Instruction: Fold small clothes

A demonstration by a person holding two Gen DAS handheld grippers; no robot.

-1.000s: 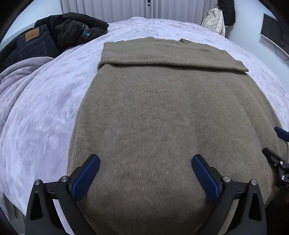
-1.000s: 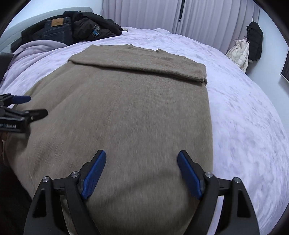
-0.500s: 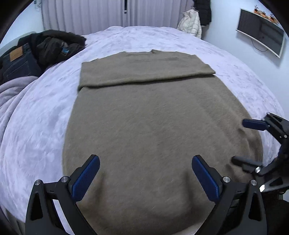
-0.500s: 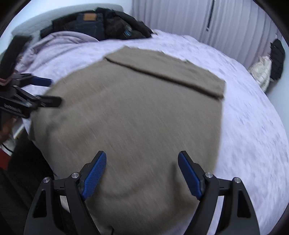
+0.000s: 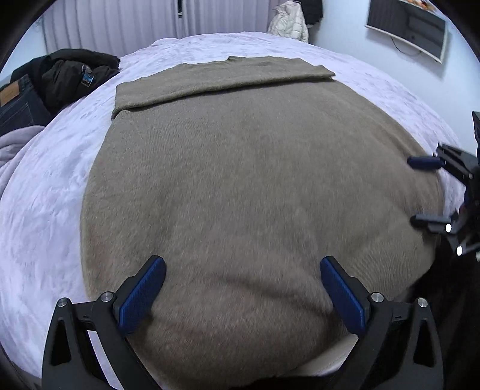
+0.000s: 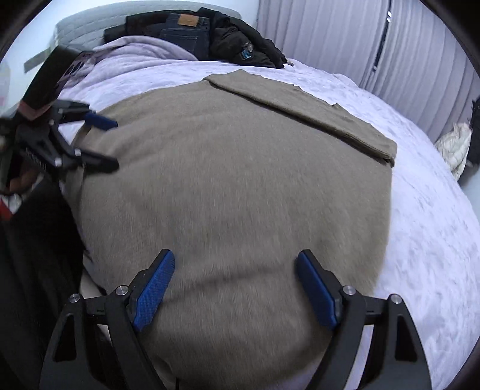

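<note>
A brown knit sweater point(image 5: 246, 180) lies flat on the lilac bed point(image 5: 42, 192), its far part folded over into a band point(image 5: 216, 81). Its near hem hangs over the bed's front edge. My left gripper point(image 5: 243, 291) is open and empty, hovering over the near left part of the sweater. My right gripper point(image 6: 235, 288) is open and empty over the near right part. The sweater also fills the right wrist view point(image 6: 234, 180). Each gripper shows in the other's view: the right one point(image 5: 423, 192) at the right edge, the left one point(image 6: 105, 144) at the left.
A pile of dark jackets and jeans point(image 5: 60, 81) lies at the bed's far left, with a lilac blanket point(image 6: 135, 51) beside it. Curtains point(image 6: 375, 39) line the far wall. A white jacket point(image 5: 288, 21) and a wall monitor point(image 5: 408, 27) are at the far right.
Both grippers have drawn back toward the sweater's near hem and turned inward, staying open. The sweater has not moved.
</note>
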